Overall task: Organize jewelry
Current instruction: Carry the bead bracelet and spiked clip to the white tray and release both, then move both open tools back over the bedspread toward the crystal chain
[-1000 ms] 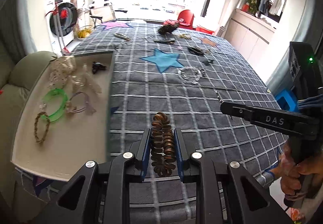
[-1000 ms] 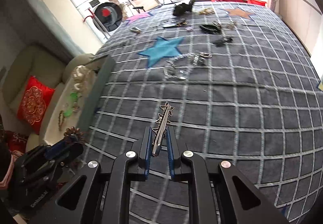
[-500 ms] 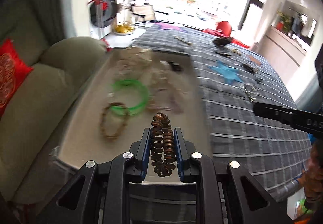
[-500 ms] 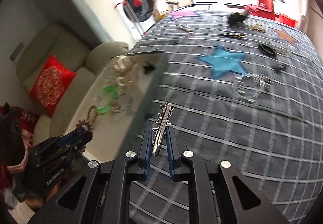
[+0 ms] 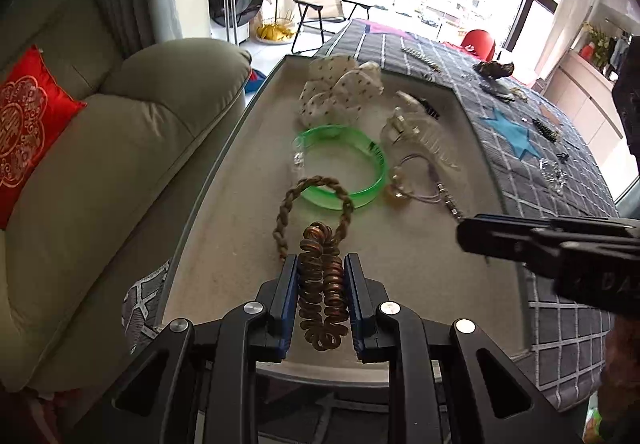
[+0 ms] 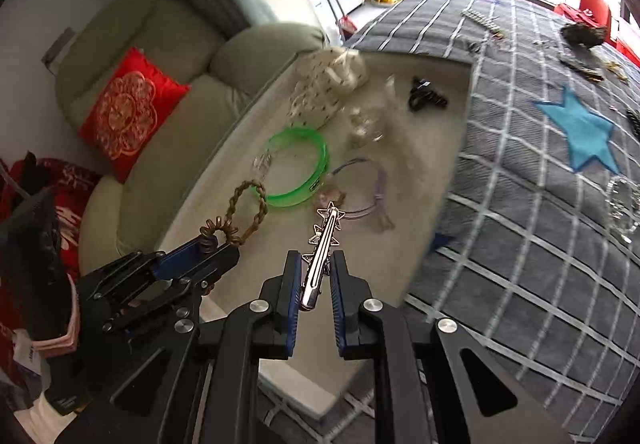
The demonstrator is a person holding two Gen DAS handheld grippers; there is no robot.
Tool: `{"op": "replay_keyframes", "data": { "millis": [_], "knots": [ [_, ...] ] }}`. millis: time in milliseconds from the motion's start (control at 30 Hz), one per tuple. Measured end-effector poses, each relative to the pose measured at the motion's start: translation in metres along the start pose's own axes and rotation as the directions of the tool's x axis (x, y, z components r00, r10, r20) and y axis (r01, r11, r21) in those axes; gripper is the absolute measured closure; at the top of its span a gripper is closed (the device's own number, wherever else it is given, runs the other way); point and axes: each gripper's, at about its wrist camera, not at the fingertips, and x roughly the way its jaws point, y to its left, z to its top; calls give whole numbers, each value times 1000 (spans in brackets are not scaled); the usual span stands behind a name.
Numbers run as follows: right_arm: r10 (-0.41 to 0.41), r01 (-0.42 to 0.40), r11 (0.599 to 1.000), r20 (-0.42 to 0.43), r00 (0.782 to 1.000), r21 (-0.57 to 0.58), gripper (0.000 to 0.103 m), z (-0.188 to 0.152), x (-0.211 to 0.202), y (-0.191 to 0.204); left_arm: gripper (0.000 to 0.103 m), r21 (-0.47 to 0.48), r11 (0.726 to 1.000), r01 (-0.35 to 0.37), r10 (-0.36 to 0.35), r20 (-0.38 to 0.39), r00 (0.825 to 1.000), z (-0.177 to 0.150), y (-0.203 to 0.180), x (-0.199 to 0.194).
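Both grippers (image 5: 321,294) (image 6: 312,286) are black, angular frames with silver screws and blue-lined fingers (image 5: 289,284).

The tray (image 5: 224,180) lies between the sofa (image 5: 120,148) on its left and the quilt (image 5: 560,180) on its right.

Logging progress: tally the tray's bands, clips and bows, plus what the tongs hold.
Loop bands in tray: 3 (green bangle, braided band, purple cord)
Clips in tray: 2 (clear claw clip, black clip)
Fabric bow: 1
Held: 2 (coil tie in left tongs, star clip in right tongs)
Total: 8
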Motion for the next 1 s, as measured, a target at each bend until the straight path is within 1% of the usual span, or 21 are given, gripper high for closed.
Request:
{"op": "replay_keyframes", "data": {
  "millis": [167,367,400,433,467,500,567,633,700,767,833,967,1000],
  "knots": [
    [-15,15,1000,-37,999,4,88,3,21,0,78,-3,1000,-16,16,-11,1000,-1,2,7],
    [-34,33,999,-57,998,-1,88,5,30,0,77,5,999,-37,38,-12,999,1,0,8],
    [-38,38,999,-55,998,-3,88,5,30,1,75,8,999,-42,42,-12,999,1,-1,8],
    [-37,37,999,-59,998,-1,87,6,31,2,69,11,999,-50,50,-12,999,1,-2,8],
    [-36,36,999,-60,998,2,87,6,31,2,48,10,998,-56,56,-7,998,0,-3,6],
    [-29,30,1000,-61,998,8,87,6,30,1,40,10,998,-66,66,9,998,0,-3,4],
    [-7,9,999,-62,998,34,87,7,28,-3,40,18,997,-80,79,40,996,1,-4,-2],
    [18,-16,998,-38,999,63,87,8,20,-8,40,20,997,-69,68,43,997,2,-5,-5],
    [29,-29,997,-9,1000,77,86,7,9,-12,40,24,997,-76,75,48,996,5,-6,-7],
    [27,-28,996,20,999,80,80,6,-3,-14,40,29,996,-82,81,52,995,6,-9,-10],
    [17,-21,997,48,999,79,63,2,-16,-17,40,27,996,-85,83,51,995,8,-11,-12],
    [9,-16,996,74,997,90,62,-6,-33,-25,40,30,996,-89,87,56,995,8,-16,-17],
    [7,-14,996,78,997,93,62,-9,-37,-27,38,31,995,-90,88,56,995,9,-18,-18]
  ]
}}
